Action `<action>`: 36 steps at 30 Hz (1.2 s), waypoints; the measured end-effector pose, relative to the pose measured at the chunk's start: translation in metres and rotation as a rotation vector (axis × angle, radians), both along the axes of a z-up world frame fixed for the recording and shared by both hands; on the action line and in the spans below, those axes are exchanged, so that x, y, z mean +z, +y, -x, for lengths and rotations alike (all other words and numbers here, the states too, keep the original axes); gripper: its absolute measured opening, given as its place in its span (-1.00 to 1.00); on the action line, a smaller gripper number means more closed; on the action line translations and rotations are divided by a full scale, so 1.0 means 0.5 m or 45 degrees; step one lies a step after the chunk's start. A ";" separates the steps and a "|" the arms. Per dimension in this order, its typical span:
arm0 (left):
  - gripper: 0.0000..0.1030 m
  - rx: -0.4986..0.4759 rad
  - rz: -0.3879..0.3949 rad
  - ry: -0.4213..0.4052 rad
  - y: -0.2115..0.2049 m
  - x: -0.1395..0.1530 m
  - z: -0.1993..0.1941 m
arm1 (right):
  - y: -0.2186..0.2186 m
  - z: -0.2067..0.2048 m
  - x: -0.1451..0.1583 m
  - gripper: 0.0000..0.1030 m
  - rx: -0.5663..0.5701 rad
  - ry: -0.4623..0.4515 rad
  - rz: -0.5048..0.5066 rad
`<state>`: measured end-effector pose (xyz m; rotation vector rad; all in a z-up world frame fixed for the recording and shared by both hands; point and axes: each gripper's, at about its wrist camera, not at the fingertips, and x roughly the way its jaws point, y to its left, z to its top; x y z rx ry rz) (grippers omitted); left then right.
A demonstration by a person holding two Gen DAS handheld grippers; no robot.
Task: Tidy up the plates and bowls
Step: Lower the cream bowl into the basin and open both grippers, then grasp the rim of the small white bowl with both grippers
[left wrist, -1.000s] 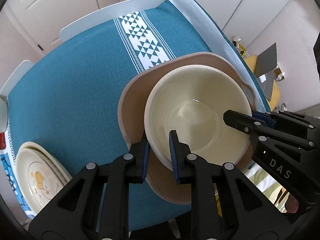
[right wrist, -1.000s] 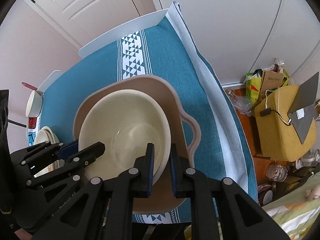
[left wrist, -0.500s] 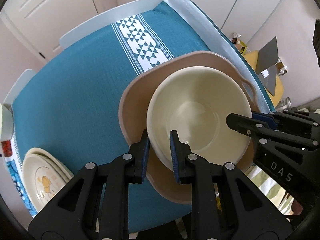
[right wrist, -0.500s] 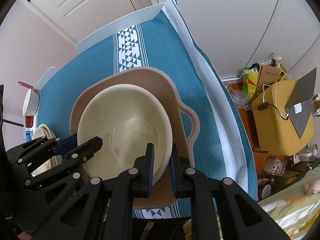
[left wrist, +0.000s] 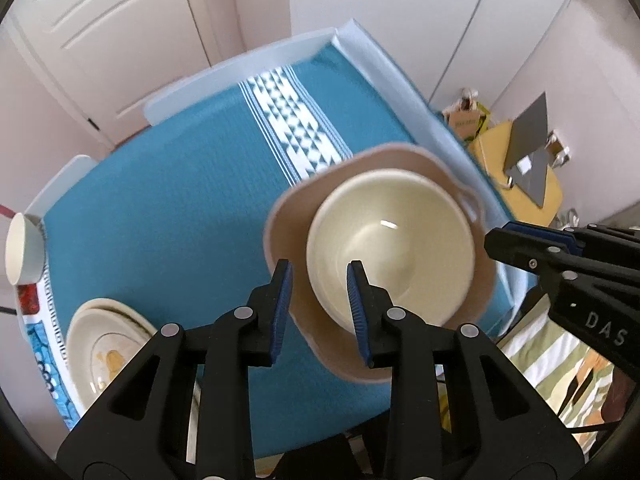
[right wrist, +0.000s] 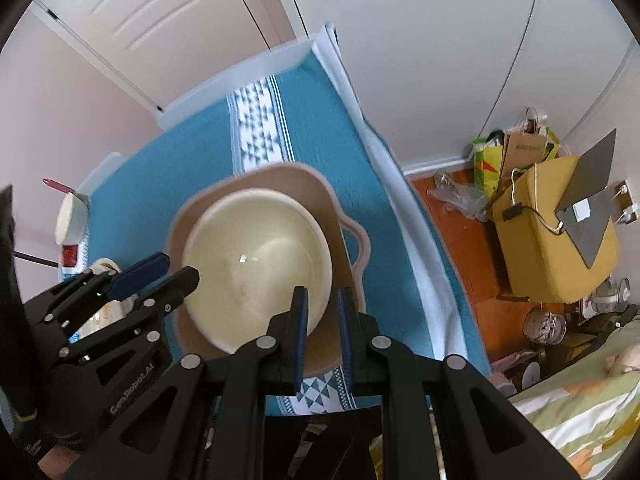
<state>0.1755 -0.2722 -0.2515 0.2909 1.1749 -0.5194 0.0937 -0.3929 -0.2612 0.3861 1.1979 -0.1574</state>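
Both grippers have let go of the cream bowl (left wrist: pixel 390 240), now nested in the tan dish (left wrist: pixel 288 216) just ahead; left gripper (left wrist: pixel 318 304) and right gripper (right wrist: pixel 322 328) spread. Everything's motion-blurred.

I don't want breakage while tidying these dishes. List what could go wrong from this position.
1. The tan handled dish, carrying the round cream bowl, sits close to the near corner of the teal-clothed table. A nudge could slide both off.
2. The open left gripper has its jaws either side of the bowl's near rim, seemingly above it. A sideways move might clip and tip the bowl.
3. The right gripper, jaws narrowly apart, sits similarly close to the opposite rim.
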 end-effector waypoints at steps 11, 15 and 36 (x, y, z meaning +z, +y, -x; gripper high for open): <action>0.95 0.362 0.133 -0.438 0.175 0.239 0.022 | 0.076 -0.041 0.190 0.14 0.267 -0.377 -0.005; 0.96 0.624 0.110 -0.477 0.293 0.265 0.032 | 0.117 -0.072 0.209 0.99 0.390 -0.459 0.001; 0.92 1.317 0.424 -0.213 0.807 0.088 -0.154 | 0.664 -0.455 0.218 0.99 1.171 -0.444 0.083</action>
